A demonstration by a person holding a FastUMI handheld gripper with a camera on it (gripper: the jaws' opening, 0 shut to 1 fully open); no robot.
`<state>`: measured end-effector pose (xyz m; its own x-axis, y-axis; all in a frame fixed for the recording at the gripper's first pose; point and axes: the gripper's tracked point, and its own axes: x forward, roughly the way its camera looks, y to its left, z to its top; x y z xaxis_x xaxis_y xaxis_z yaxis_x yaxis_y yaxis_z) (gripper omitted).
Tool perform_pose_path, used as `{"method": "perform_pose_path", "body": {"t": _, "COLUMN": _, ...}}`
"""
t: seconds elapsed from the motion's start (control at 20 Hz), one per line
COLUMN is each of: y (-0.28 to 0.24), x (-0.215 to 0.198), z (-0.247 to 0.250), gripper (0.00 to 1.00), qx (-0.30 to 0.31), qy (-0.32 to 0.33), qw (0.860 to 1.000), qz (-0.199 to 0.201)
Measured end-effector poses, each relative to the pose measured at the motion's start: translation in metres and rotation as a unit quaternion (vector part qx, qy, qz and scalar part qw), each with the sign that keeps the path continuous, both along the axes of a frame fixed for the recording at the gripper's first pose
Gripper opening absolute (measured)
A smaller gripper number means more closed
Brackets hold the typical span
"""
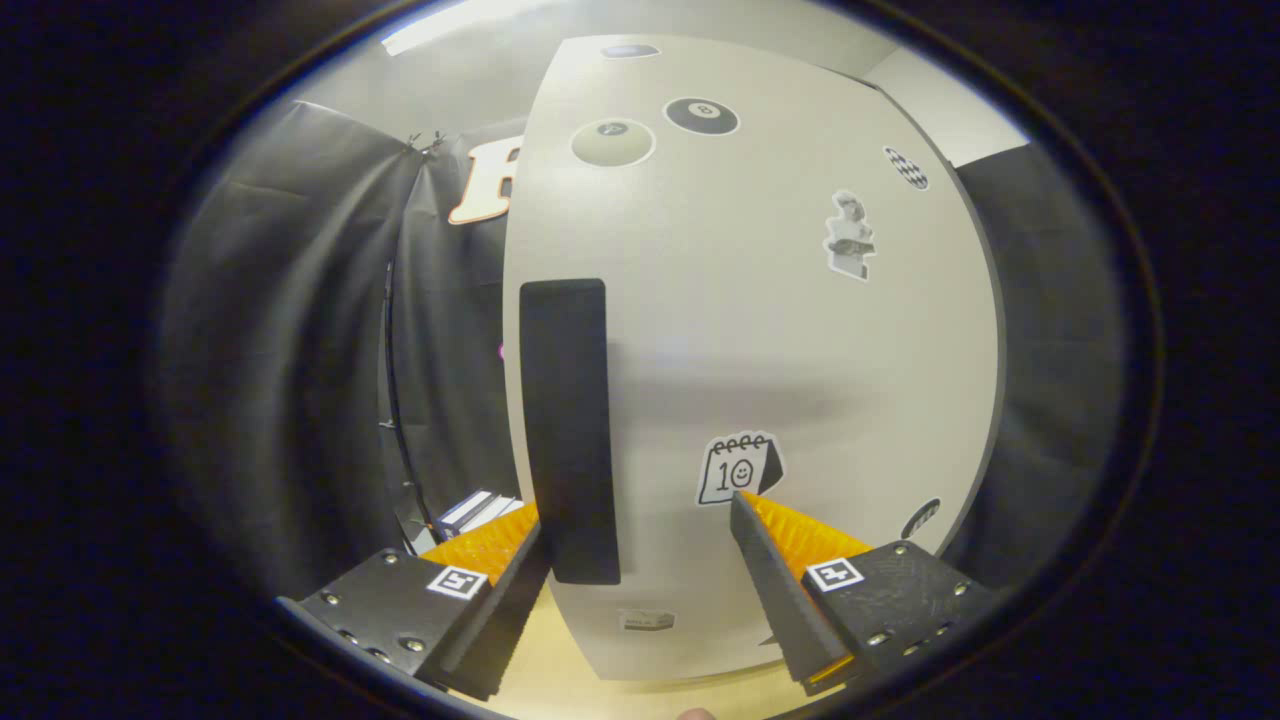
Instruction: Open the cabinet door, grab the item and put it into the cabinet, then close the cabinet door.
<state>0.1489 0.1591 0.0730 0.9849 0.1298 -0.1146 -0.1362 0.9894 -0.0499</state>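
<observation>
The cabinet door (800, 330) is seen in the centre of the frame, pale, with stickers, and appears shut against the cabinet. A dark vertical handle (566, 430) is mounted near the door's left edge. The hand-held gripper (640, 520) is held close to the door at the lower centre of the frame, with its fingers spread apart and nothing clamped. The left finger lies at the handle's lower end; contact cannot be confirmed. The item to be stored cannot be identified; some flat objects (478, 512) are seen at lower left, beyond the left finger, on the light surface (545, 665). The scene fits either a door about to be opened or a door closed again. No further move can be prescribed from this view.
</observation>
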Motion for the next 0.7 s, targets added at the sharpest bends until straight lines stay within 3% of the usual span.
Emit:
{"method": "perform_pose_path", "body": {"t": 0.3, "y": 0.000, "x": 0.024, "z": 0.000, "gripper": 1.00, "qx": -0.015, "qy": -0.028, "qw": 0.999, "qz": -0.042}}
{"method": "perform_pose_path", "body": {"t": 0.7, "y": 0.003, "x": 0.031, "z": -0.003, "gripper": 1.00, "qx": -0.013, "qy": -0.034, "qw": 0.998, "qz": -0.050}}
